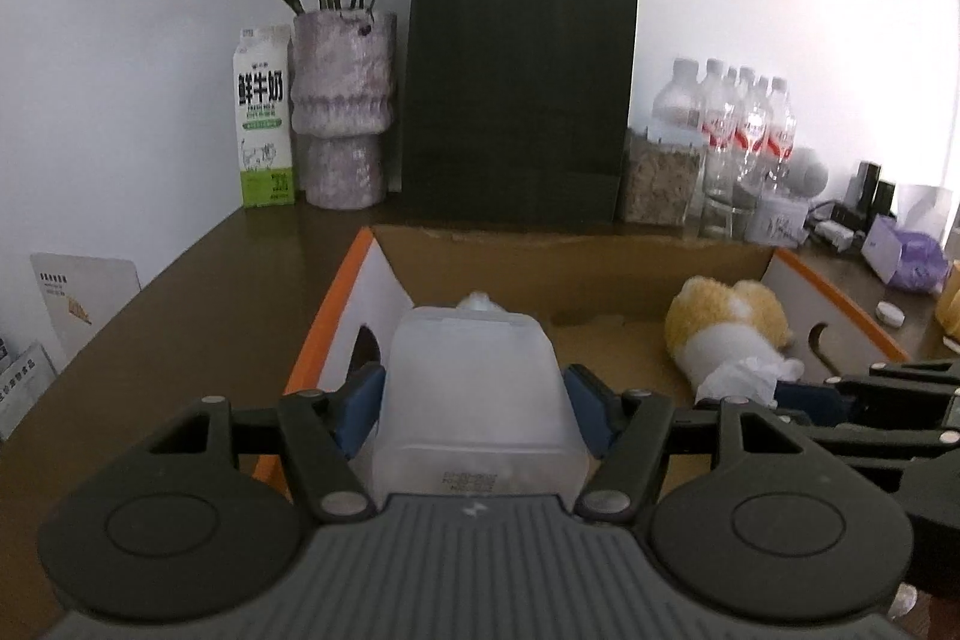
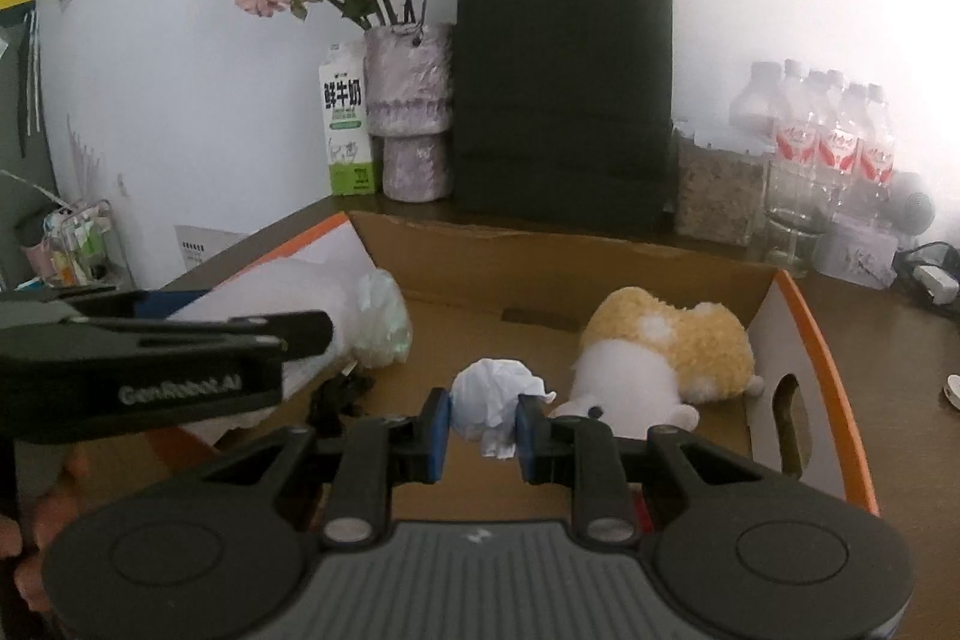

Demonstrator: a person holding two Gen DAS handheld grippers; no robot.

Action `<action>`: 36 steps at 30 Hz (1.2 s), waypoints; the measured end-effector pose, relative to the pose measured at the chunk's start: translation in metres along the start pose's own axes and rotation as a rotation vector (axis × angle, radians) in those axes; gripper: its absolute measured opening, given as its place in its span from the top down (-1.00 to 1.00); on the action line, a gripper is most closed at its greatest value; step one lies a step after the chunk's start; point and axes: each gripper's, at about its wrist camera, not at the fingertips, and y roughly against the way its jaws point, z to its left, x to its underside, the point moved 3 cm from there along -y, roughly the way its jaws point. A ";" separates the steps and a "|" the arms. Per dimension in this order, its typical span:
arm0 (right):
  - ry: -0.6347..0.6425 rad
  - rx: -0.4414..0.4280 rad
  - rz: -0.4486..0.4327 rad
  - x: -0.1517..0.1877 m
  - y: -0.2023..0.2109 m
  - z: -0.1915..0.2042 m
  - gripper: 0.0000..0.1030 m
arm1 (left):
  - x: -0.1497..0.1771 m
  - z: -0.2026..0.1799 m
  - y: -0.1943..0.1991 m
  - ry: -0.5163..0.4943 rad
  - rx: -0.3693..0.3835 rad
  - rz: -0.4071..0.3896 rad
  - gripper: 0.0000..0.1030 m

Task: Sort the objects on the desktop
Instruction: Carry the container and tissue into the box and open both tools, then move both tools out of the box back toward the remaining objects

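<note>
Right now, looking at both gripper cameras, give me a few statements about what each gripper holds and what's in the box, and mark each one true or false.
1. The left gripper is closed on a translucent plastic container. True.
2. The right gripper is empty. False: it pinches a crumpled white tissue.
3. A yellow and white plush toy lies inside the cardboard box. True.
4. The black paper bag lies flat inside the box. False: it stands upright behind the box, against the wall.
5. The milk carton stands beside the flower vase. True.
</note>
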 end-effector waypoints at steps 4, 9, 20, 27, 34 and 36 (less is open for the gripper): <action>0.004 0.006 0.008 0.002 -0.002 0.000 0.55 | 0.001 -0.002 -0.001 -0.007 -0.010 0.001 -0.30; 0.019 0.018 -0.006 0.003 0.004 0.003 0.34 | 0.001 -0.002 0.003 -0.012 -0.029 -0.010 -0.31; 0.023 0.092 -0.113 -0.007 0.029 -0.001 -0.92 | -0.008 0.000 0.036 -0.014 -0.088 -0.182 -1.00; 0.017 0.115 -0.118 -0.008 0.032 -0.005 -1.00 | -0.009 0.002 0.040 -0.001 -0.087 -0.188 -1.00; 0.019 0.119 -0.114 -0.007 0.032 -0.005 -1.00 | -0.008 0.002 0.041 -0.002 -0.084 -0.192 -1.00; 0.019 0.119 -0.115 -0.007 0.032 -0.005 -1.00 | -0.008 0.002 0.041 -0.001 -0.081 -0.193 -1.00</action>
